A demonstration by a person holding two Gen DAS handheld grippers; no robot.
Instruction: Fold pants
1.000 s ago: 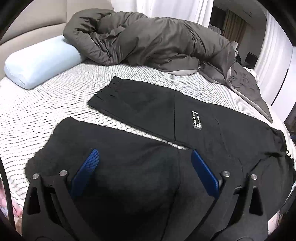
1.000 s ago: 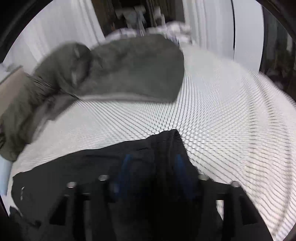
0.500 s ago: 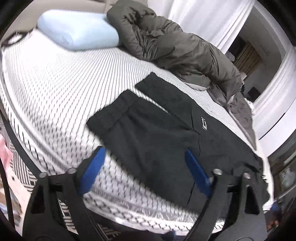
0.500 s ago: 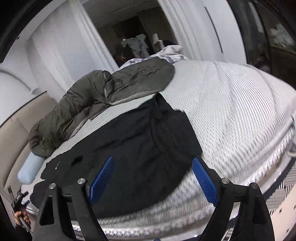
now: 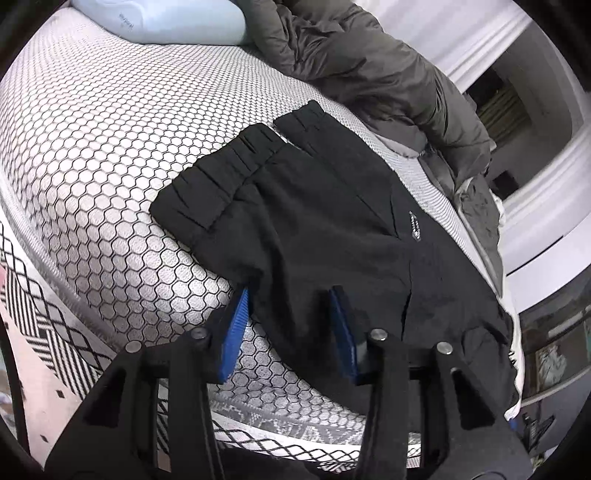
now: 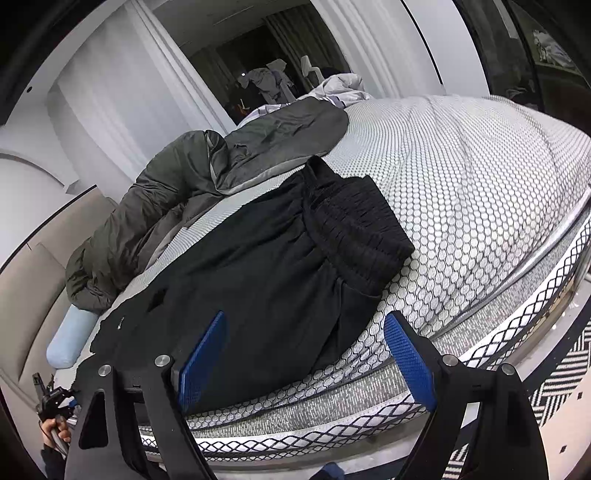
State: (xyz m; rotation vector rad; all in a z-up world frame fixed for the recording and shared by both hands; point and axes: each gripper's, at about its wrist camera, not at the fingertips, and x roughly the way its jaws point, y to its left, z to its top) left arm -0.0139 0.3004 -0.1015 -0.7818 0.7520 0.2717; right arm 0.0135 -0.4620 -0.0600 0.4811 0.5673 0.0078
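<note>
Black pants lie flat on the bed, one leg laid over the other, with both cuffs at the upper left in the left wrist view. My left gripper sits at the pants' near edge. Its jaws are closing with the black cloth between the blue pads, which are still apart. In the right wrist view the gathered waistband lies ahead. My right gripper stands open at the mattress edge, with the pants' near edge lying under the gap.
A grey duvet is bunched along the far side of the bed, with a pale blue pillow at its head. The honeycomb-patterned mattress drops off just in front of both grippers. A hand shows at lower left in the right wrist view.
Both grippers have drawn back to the near edge of the bed and sunk lower. The right one let go of the pants and spread wide. The left jaws have narrowed around the cloth.
</note>
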